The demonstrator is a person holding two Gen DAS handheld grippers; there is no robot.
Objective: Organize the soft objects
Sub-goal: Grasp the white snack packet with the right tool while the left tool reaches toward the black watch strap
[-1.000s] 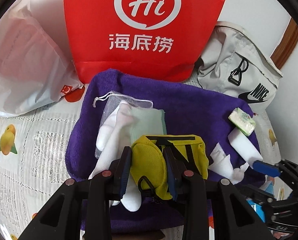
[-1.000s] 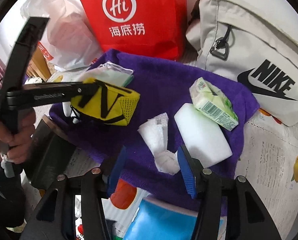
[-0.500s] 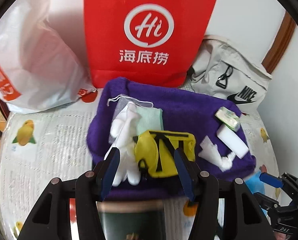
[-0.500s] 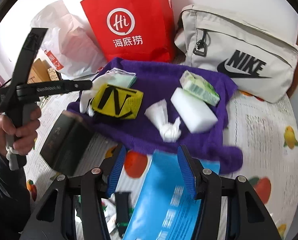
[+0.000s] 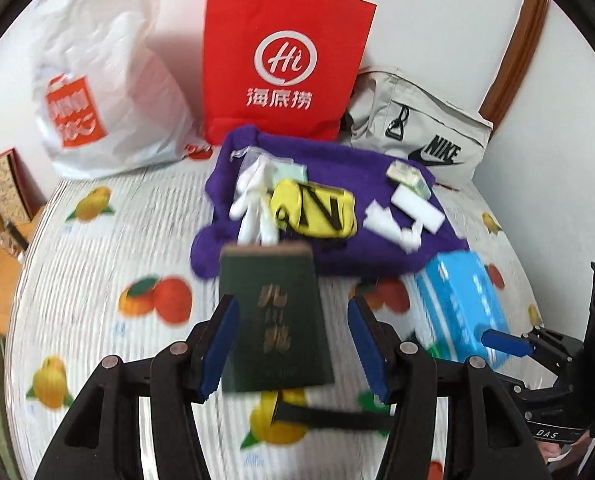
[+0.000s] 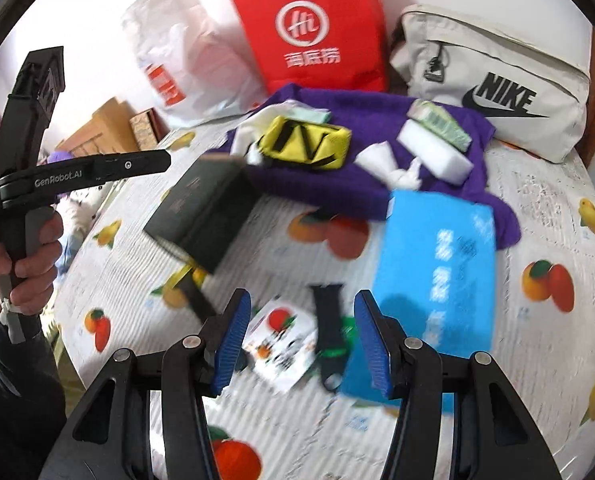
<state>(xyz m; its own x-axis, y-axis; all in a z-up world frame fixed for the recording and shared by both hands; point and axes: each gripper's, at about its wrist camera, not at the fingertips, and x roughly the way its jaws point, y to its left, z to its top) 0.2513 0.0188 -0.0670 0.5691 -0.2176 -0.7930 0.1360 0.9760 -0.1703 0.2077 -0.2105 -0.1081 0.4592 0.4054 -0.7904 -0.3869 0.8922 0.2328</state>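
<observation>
A purple towel (image 5: 337,176) lies at the far side of the fruit-print table. On it rest a yellow pouch (image 5: 317,212) with black straps, a white glove (image 5: 253,204), a pale green cloth (image 5: 289,170), a crumpled white tissue (image 5: 385,224), a white sponge (image 5: 417,210) and a green tissue pack (image 5: 407,174). My left gripper (image 5: 291,320) is open and holds nothing, well short of the towel. My right gripper (image 6: 302,308) is open too, above a black strap (image 6: 329,328). The right view also shows the pouch (image 6: 305,144) and the sponge (image 6: 433,152). A hand (image 6: 21,248) holds the left gripper's handle.
A dark green box (image 5: 273,320) stands in front of the towel, with a blue box (image 5: 461,304) to its right. Behind the towel are a red paper bag (image 5: 285,64), a white plastic bag (image 5: 109,100) and a beige Nike bag (image 5: 421,132). A printed card (image 6: 281,340) lies near the strap.
My left gripper opened and let go of the yellow pouch, which now lies on the towel. Both grippers pulled back from the towel toward the table's near side.
</observation>
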